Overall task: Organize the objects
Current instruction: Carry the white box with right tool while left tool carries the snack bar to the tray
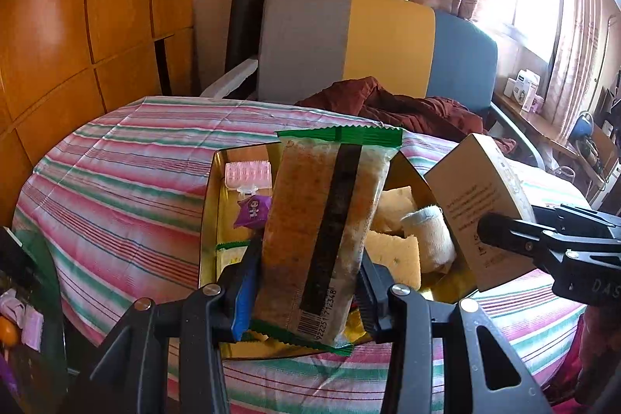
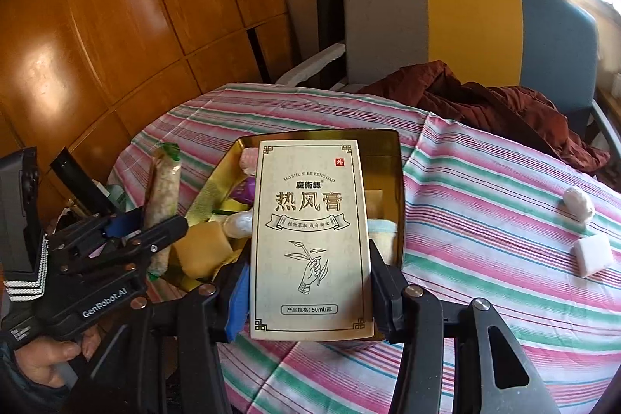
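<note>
- Cream box (image 2: 310, 239) reads "MO SHU SI RE PENG GAO", big Chinese characters, "50ml" at bottom; hand-w/-sprig drawing.
- Right gripper (image 2: 308, 282) clamped on box's lower sides, box upright btwn fingers, above gold tin (image 2: 399, 158).
- Left gripper (image 1: 308, 282) clamped on green-edged snack pack (image 1: 322, 235); barcode digits partly legible at its near end.
- Pack stands upright btwn fingers, over tin's near-left part.
- Left gripper body marked "GenRobot.AI".
- Striped tablecloth (image 2: 485, 181) under tin.
</note>
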Demonstrator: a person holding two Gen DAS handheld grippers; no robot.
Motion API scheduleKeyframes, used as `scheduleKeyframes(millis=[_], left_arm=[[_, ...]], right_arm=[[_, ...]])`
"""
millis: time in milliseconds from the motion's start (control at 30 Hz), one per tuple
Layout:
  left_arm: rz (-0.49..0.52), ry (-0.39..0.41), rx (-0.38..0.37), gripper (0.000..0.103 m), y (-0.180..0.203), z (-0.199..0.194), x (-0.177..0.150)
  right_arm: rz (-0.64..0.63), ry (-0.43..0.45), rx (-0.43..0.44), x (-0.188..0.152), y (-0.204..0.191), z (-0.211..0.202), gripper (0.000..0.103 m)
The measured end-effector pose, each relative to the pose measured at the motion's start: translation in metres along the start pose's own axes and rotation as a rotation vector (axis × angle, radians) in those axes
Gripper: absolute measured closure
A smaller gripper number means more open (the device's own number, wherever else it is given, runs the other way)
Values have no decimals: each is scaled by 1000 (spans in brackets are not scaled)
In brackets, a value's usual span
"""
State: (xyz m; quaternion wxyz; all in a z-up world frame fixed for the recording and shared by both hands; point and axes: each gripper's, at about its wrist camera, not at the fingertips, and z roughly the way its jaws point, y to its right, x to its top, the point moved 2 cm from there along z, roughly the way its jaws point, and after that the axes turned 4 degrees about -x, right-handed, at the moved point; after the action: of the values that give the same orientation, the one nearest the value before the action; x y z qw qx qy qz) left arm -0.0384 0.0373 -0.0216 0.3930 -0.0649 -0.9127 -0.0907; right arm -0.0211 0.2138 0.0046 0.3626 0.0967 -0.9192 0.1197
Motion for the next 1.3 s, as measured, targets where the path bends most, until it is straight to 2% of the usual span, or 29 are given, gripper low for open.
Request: scheduleKeyframes(millis=[367, 733, 1033, 1300], left_arm=[[-54, -18, -3, 59, -20, 3, -5], [-130, -39, -1, 59, -47, 20, 7], [-120, -36, 27, 59, -49, 33, 19], [-128, -65, -2, 59, -47, 53, 28]], right_arm=[[-26, 8, -9, 10, -15, 3, 52], [-46, -23, -27, 35, -18, 35, 52], [-65, -42, -25, 46, -21, 57, 52], [-53, -68, -36, 56, -15, 79, 52]])
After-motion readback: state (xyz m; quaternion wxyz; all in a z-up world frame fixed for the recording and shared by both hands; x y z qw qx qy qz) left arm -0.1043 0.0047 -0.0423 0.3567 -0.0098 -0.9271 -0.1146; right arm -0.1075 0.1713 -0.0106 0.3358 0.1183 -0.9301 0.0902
